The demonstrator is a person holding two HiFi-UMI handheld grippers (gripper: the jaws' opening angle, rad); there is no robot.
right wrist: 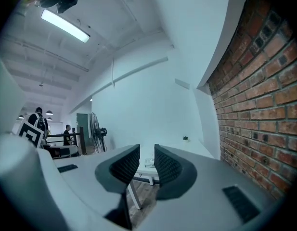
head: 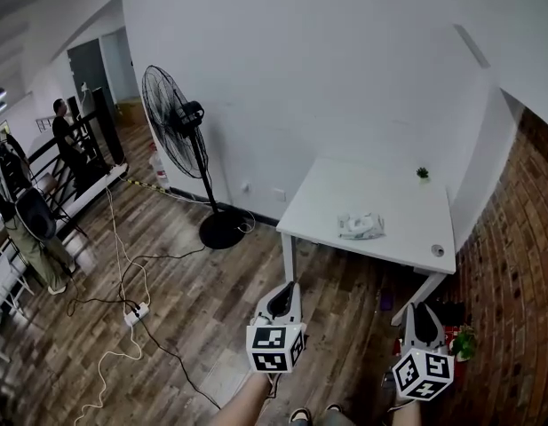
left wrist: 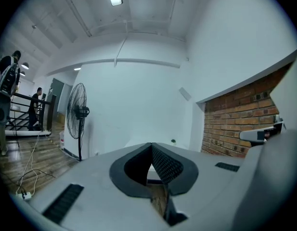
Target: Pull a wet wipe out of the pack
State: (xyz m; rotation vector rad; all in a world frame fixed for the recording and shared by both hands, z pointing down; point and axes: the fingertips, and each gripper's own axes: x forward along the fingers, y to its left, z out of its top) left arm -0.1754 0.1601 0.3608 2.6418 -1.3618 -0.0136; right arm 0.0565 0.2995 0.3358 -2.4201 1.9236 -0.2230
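Note:
The wet wipe pack [head: 361, 226] is a white, crumpled packet lying near the middle of a white table [head: 407, 229] some way ahead of me. Both grippers hang low over the wooden floor, well short of the table. My left gripper [head: 282, 288] points toward the table's left leg, its tips touching and nothing between them [left wrist: 151, 145]. My right gripper [head: 421, 310] has a narrow gap between its jaws [right wrist: 147, 150], and through that gap a sliver of the wet wipe pack [right wrist: 149, 163] shows on the far table [right wrist: 188, 142]. Neither gripper touches the pack.
A small green plant [head: 423, 173] stands at the table's back edge. A pedestal fan [head: 180, 131] stands left of the table. A power strip with cables [head: 136, 311] lies on the floor. A brick wall [head: 522, 264] runs along the right. People [head: 65, 140] stand by a railing far left.

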